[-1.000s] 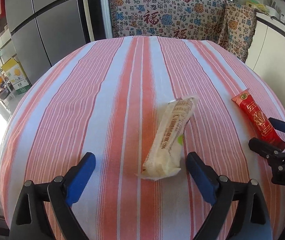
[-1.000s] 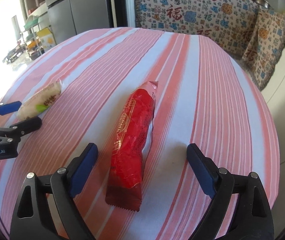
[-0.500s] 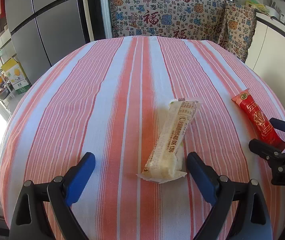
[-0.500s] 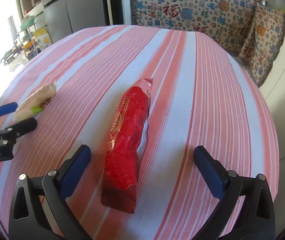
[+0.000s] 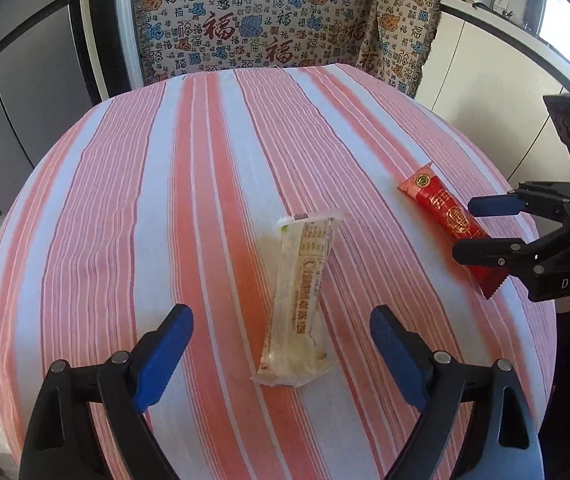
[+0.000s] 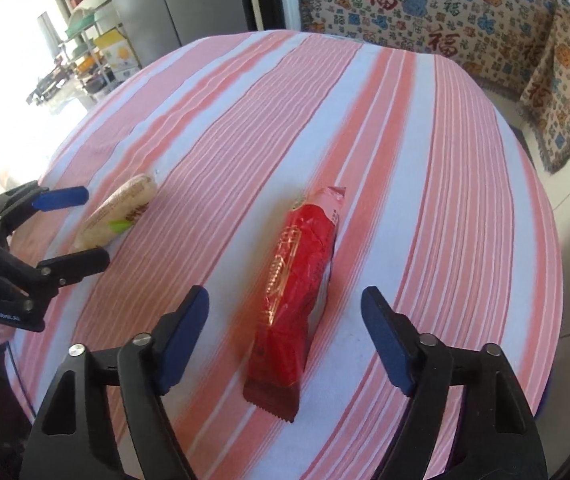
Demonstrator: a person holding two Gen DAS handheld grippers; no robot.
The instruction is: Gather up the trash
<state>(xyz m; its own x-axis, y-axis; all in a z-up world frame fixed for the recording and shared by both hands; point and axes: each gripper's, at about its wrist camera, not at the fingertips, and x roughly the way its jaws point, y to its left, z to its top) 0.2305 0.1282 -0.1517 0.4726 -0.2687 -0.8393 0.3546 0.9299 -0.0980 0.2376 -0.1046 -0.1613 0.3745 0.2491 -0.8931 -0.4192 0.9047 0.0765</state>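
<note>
Two wrappers lie flat on the striped bench (image 5: 125, 208): the pale wrapper (image 5: 299, 304) before the left hand-held gripper (image 5: 281, 344), the red wrapper (image 6: 297, 288) before the right hand-held gripper (image 6: 285, 332). Both spread wide, empty. Slick film could slide from the pads, or the cloth could bunch into the pinch.

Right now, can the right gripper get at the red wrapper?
Probably yes. The right gripper is open, its fingers either side of the red wrapper lying flat on the striped tablecloth; nothing sits between them. The left gripper is off by the pale wrapper.
</note>
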